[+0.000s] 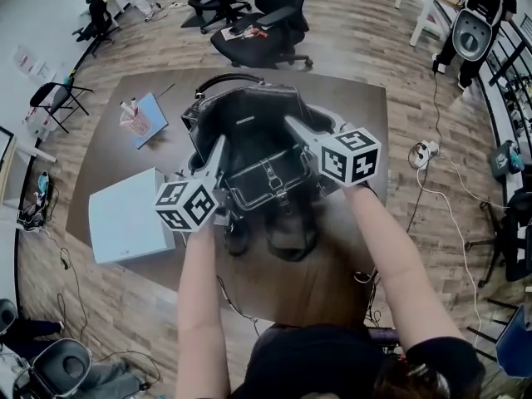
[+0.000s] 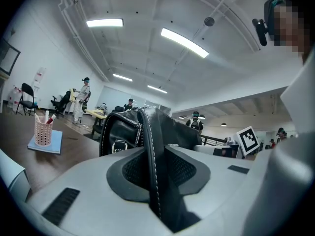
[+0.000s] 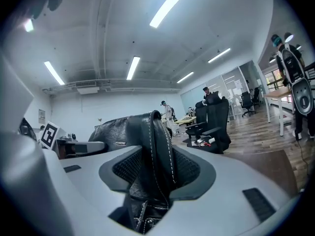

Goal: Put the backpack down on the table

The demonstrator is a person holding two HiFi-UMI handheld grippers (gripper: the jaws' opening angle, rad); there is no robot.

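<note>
The left forearm (image 1: 199,289) and right forearm (image 1: 391,256) reach forward over the table's (image 1: 320,285) near edge; the left gripper (image 1: 219,148) lies level, its jaws slightly parted, a backpack strap (image 2: 150,146) standing between the pads; the right gripper (image 1: 293,125) tips a little downward, its jaws wider apart around a thicker fold of strap (image 3: 157,146).

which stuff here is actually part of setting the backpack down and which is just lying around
In the job: backpack, table, left gripper, right gripper, a strap between each one's jaws.
Lying about: white box, pink cup, blue pad under it, office chair.
</note>
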